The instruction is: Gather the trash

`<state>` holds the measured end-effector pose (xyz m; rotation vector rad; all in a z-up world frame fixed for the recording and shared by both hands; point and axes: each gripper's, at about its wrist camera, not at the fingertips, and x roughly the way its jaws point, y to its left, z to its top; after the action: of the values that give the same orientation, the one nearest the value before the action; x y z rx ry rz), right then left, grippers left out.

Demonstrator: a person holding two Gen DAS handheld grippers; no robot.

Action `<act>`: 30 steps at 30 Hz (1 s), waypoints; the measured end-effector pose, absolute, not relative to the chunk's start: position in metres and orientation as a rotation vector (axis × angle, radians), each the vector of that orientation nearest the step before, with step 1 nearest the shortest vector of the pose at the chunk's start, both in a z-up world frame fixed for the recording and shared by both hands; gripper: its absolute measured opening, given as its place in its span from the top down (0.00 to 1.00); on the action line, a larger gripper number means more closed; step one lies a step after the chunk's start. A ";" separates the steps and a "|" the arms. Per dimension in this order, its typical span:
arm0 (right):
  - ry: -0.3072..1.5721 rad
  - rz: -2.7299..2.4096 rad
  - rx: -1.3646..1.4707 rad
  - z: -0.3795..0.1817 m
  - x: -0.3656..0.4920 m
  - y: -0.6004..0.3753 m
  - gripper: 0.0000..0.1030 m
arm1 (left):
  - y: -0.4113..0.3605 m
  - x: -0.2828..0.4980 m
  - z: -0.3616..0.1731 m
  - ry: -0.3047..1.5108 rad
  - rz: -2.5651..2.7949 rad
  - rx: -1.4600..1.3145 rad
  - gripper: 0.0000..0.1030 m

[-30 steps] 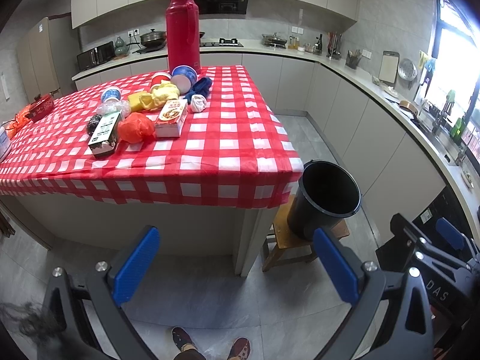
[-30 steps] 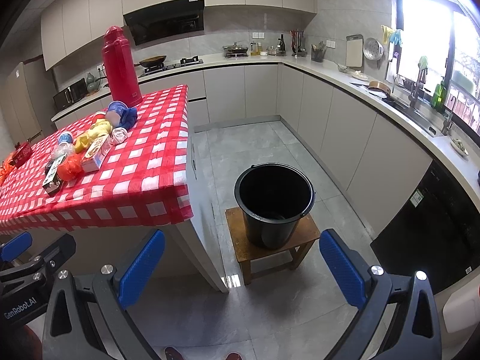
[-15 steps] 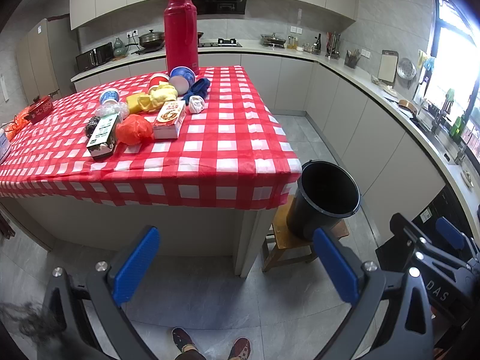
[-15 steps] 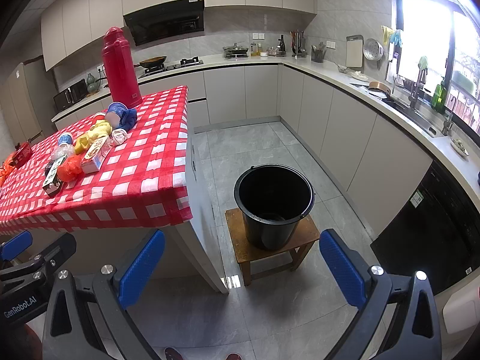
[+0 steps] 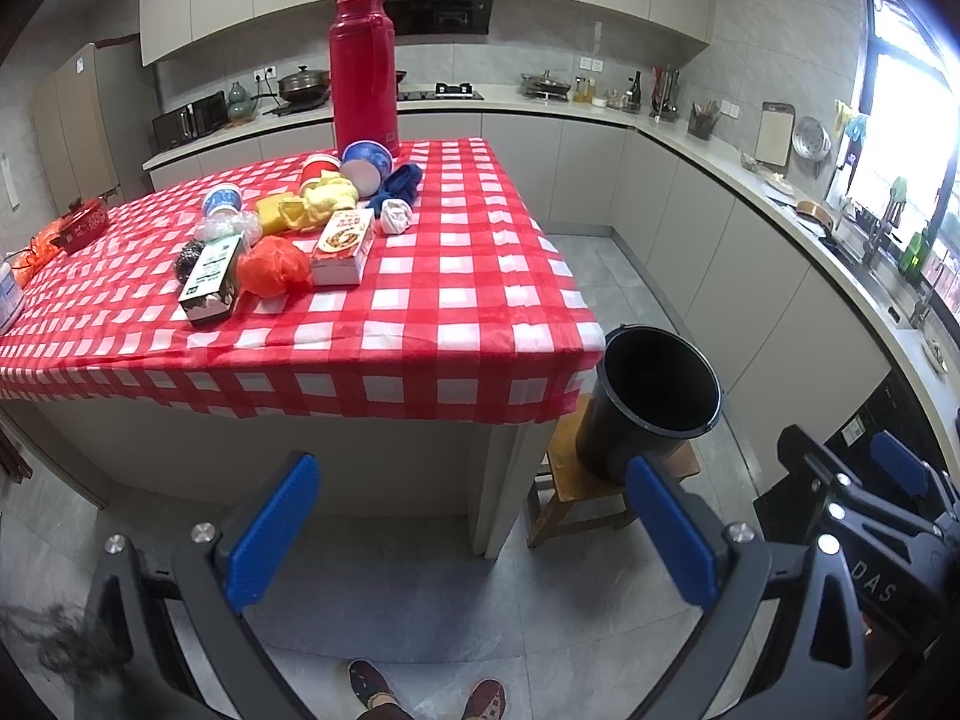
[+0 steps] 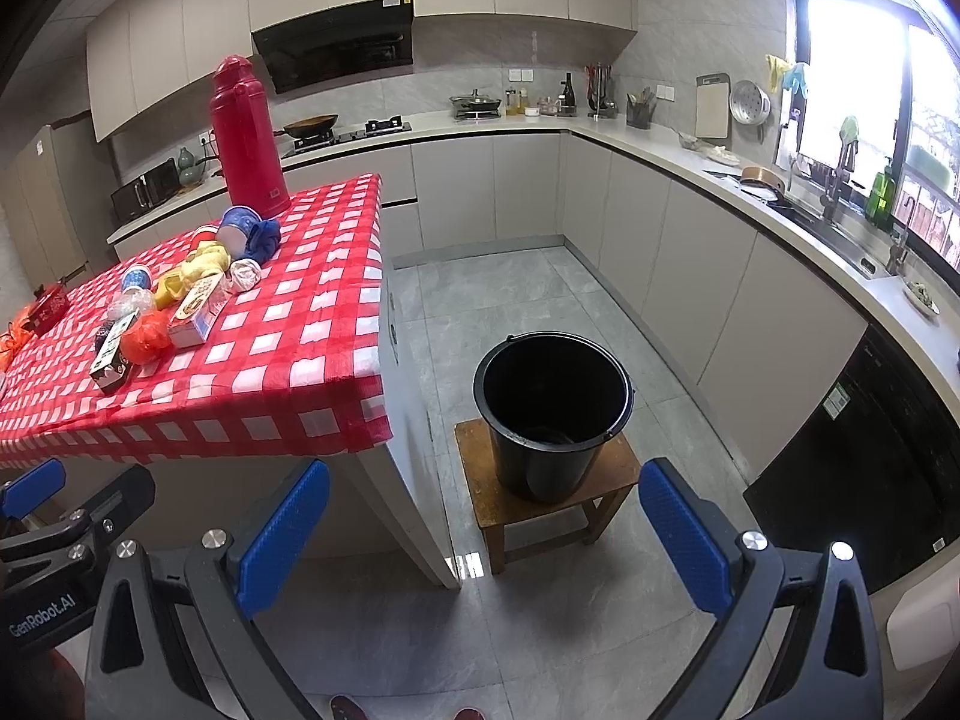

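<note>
Trash lies in a cluster on the red checked table (image 5: 456, 300): an orange plastic bag (image 5: 273, 267), a food box (image 5: 343, 238), a green-white carton (image 5: 210, 279), a white crumpled wad (image 5: 396, 216), yellow wrappers (image 5: 312, 204) and paper cups (image 5: 366, 162). A black bucket (image 5: 654, 396) (image 6: 552, 408) stands on a wooden stool (image 6: 540, 498) right of the table. My left gripper (image 5: 474, 528) is open and empty, low in front of the table. My right gripper (image 6: 486, 534) is open and empty, in front of the stool.
A tall red thermos (image 5: 363, 66) stands at the table's far edge. A red item (image 5: 78, 225) lies at the far left of the table. Kitchen counters (image 6: 750, 192) run along the back and right. The person's feet (image 5: 426, 690) show on the grey tile floor.
Both grippers have edged slightly forward toward the table and bucket. Both stay open and empty.
</note>
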<state>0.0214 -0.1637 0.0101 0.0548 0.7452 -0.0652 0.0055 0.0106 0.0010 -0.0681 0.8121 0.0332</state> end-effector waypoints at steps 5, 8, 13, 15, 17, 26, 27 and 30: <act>0.739 -0.058 0.052 0.011 0.022 -0.161 0.00 | 0.014 0.004 0.002 0.807 0.043 -0.071 0.00; 0.739 -0.049 0.052 0.011 0.024 -0.159 0.00 | 0.018 0.005 0.002 0.807 0.053 -0.075 0.00; 0.729 -0.029 0.052 0.013 0.028 -0.154 0.00 | 0.025 0.005 0.004 0.798 0.076 -0.079 0.00; 0.724 -0.016 0.052 0.014 0.030 -0.150 0.00 | 0.029 0.006 0.005 0.794 0.090 -0.082 0.00; 0.722 -0.001 0.051 0.014 0.033 -0.146 0.00 | 0.035 0.007 0.004 0.794 0.105 -0.086 0.00; 0.721 0.076 0.034 0.013 0.055 -0.112 0.00 | 0.077 0.014 0.003 0.787 0.199 -0.122 0.00; 0.719 0.085 0.032 0.013 0.058 -0.107 0.00 | 0.081 0.015 0.003 0.786 0.206 -0.124 0.00; 0.714 0.103 0.024 0.013 0.069 -0.089 0.00 | 0.102 0.025 0.001 0.785 0.227 -0.130 0.00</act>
<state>0.0690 -0.0887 0.0130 0.0244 0.7139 0.1025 0.0254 0.1015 0.0013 -0.1303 0.7851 0.2266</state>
